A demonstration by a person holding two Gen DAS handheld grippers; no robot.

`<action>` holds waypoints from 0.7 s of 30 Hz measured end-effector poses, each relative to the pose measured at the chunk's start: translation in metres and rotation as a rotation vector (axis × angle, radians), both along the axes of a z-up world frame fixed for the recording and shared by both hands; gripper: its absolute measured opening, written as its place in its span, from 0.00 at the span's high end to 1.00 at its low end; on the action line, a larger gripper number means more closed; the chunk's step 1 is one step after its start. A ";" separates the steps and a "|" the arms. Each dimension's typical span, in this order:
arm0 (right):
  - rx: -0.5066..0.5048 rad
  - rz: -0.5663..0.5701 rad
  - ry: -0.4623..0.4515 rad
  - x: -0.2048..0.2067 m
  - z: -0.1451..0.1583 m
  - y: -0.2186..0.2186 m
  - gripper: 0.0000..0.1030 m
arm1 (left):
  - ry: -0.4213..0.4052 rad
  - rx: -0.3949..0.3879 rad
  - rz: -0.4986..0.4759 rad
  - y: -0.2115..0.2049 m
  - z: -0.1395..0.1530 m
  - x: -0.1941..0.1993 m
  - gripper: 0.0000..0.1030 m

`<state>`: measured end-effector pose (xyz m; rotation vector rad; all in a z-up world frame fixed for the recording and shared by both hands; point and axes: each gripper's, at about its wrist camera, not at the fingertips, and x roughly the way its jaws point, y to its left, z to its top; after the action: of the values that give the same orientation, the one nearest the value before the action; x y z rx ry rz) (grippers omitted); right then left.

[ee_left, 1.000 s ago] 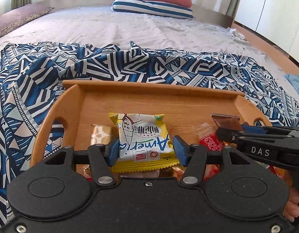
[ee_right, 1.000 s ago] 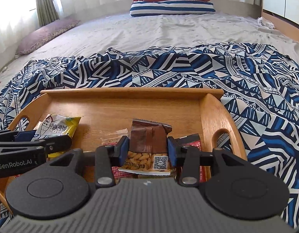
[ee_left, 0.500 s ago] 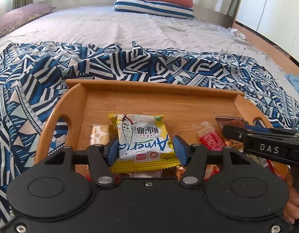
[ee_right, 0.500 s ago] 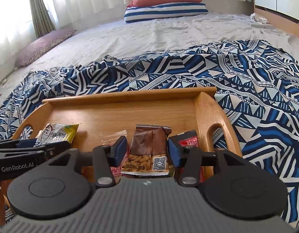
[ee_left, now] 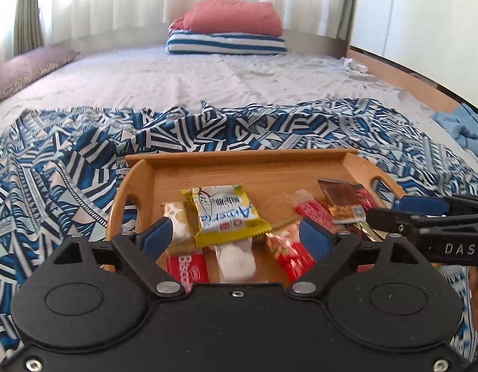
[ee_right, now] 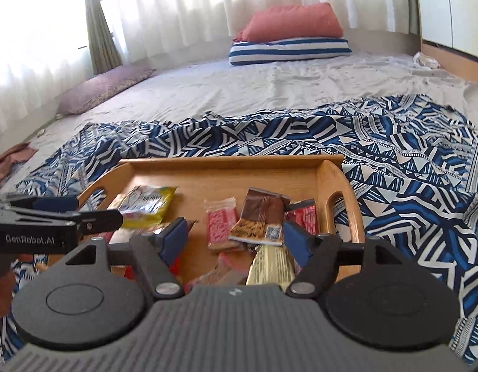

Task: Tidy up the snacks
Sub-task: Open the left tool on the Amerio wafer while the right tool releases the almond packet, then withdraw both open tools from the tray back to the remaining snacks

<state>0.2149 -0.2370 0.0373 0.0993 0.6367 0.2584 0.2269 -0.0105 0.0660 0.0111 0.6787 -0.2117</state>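
Wooden tray (ee_left: pixel 239 158) holding the snacks (ee_left: pixel 225 214) sits on a blue patterned blanket (ee_right: pixel 394 142) at the near end of the bed (ee_right: pixel 270 93). Stacked pillows (ee_right: pixel 288 37) and curtains (ee_right: pixel 177 9) far. Left claw (ee_left: pixel 236 235) and right claw (ee_right: pixel 236 238) both spread, empty, above the tray's near edge.

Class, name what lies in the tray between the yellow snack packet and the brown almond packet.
In the left wrist view, a small red packet lies on bare tray wood between the yellow snack packet and brown almond packet.
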 end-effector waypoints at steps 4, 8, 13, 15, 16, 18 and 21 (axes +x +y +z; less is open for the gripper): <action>-0.005 -0.012 -0.043 -0.041 -0.002 0.001 0.19 | -0.015 -0.007 -0.033 -0.002 0.004 -0.034 0.11; -0.023 -0.024 -0.070 -0.082 -0.014 0.004 0.19 | 0.014 -0.051 -0.052 -0.003 -0.003 -0.065 0.11; -0.059 -0.022 -0.079 -0.123 -0.026 0.009 0.17 | 0.047 -0.063 -0.051 -0.003 -0.017 -0.094 0.11; -0.063 -0.011 -0.074 -0.133 -0.029 0.010 0.17 | 0.050 -0.053 -0.052 -0.004 -0.022 -0.104 0.12; -0.067 -0.003 -0.072 -0.137 -0.030 0.011 0.17 | 0.056 -0.049 -0.055 -0.005 -0.026 -0.107 0.15; -0.084 0.010 -0.075 -0.146 -0.033 0.014 0.17 | 0.080 -0.052 -0.059 -0.006 -0.031 -0.112 0.22; -0.113 0.028 -0.083 -0.156 -0.035 0.021 0.16 | 0.128 -0.083 -0.080 -0.008 -0.040 -0.115 0.37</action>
<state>0.0593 -0.2162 0.0019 -0.0289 0.5691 0.2516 0.1121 -0.0189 0.0261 -0.0552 0.7973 -0.3197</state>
